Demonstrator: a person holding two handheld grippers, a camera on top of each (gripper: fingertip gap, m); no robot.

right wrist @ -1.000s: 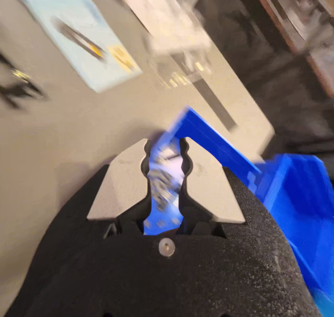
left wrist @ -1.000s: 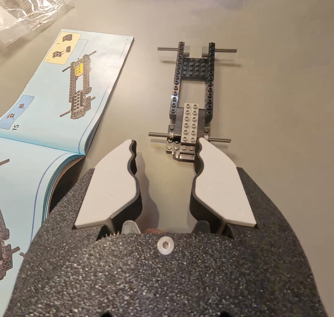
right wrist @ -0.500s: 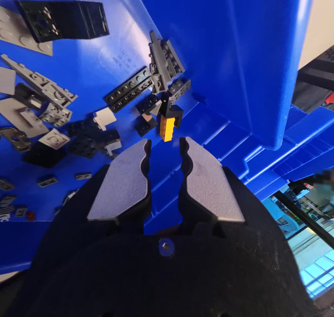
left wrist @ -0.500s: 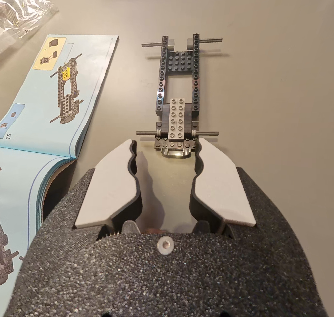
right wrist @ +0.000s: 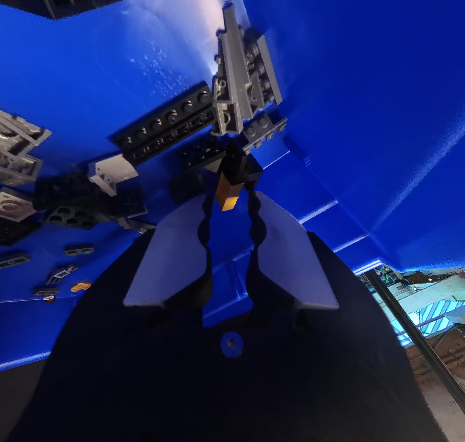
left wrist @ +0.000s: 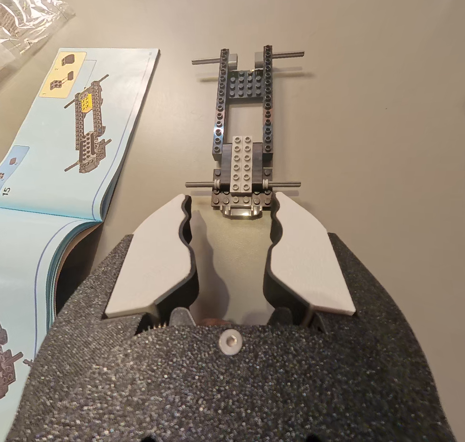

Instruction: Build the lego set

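I have the yellow brick (right wrist: 227, 193) dead ahead of my right gripper (right wrist: 230, 199), its long axis pointing back into the spread jaws; no pad touches it. It leans under a black brick (right wrist: 242, 166) in the glossy blue bin (right wrist: 364, 102), grey studded plates just beyond. My left gripper (left wrist: 231, 200), released, brackets the near end of the studded frame (left wrist: 242, 132) on the table (left wrist: 377, 127), without pressing.

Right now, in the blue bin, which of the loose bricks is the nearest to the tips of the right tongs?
The yellow brick, the only yellow one there; its end reaches between the open tips of the right tongs, untouched. The grey and black pieces lie farther off.
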